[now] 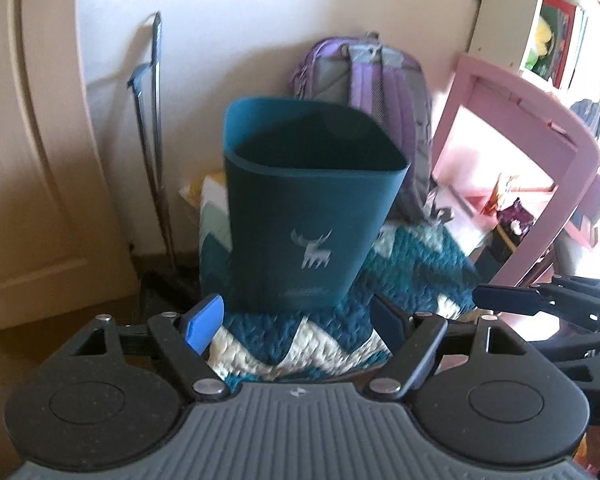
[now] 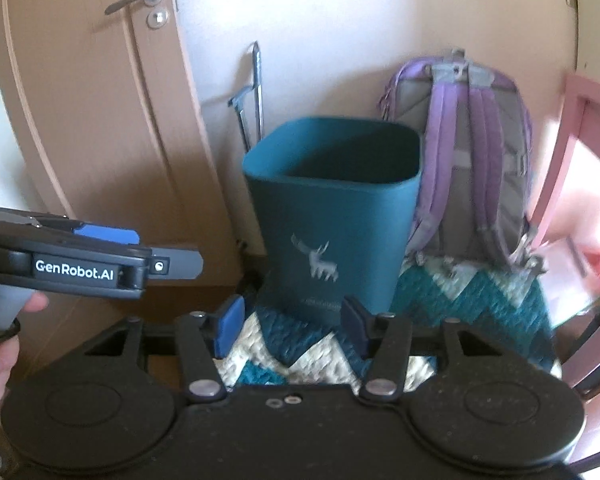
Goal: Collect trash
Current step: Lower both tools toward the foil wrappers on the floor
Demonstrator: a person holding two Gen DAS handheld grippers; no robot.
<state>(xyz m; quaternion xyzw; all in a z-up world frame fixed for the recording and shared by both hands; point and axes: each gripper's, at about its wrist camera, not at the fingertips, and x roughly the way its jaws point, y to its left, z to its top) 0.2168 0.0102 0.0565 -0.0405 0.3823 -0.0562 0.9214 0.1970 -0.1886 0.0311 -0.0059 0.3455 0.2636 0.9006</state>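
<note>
A teal waste bin [image 1: 300, 216] with a pale moose print stands upright on a teal-and-white zigzag quilt [image 1: 420, 268], just ahead of both grippers. My left gripper [image 1: 296, 314] is open, its blue pads apart and nothing between them. My right gripper [image 2: 292, 322] is open too and holds nothing. In the right wrist view the bin [image 2: 332, 208] is dead ahead, and the left gripper [image 2: 100, 258] reaches in from the left with a hand [image 2: 0, 356] on its grip. The right gripper's fingers [image 1: 512, 298] show at the left view's right edge. The bin's inside is dark; no trash shows.
A purple backpack [image 2: 468, 152] leans on the wall right behind the bin. A wooden door [image 2: 100, 100] stands to the left, with a metal frame [image 2: 252, 92] propped on the wall beside it. A pink chair [image 1: 516, 136] and a shelf [image 1: 552, 28] are to the right.
</note>
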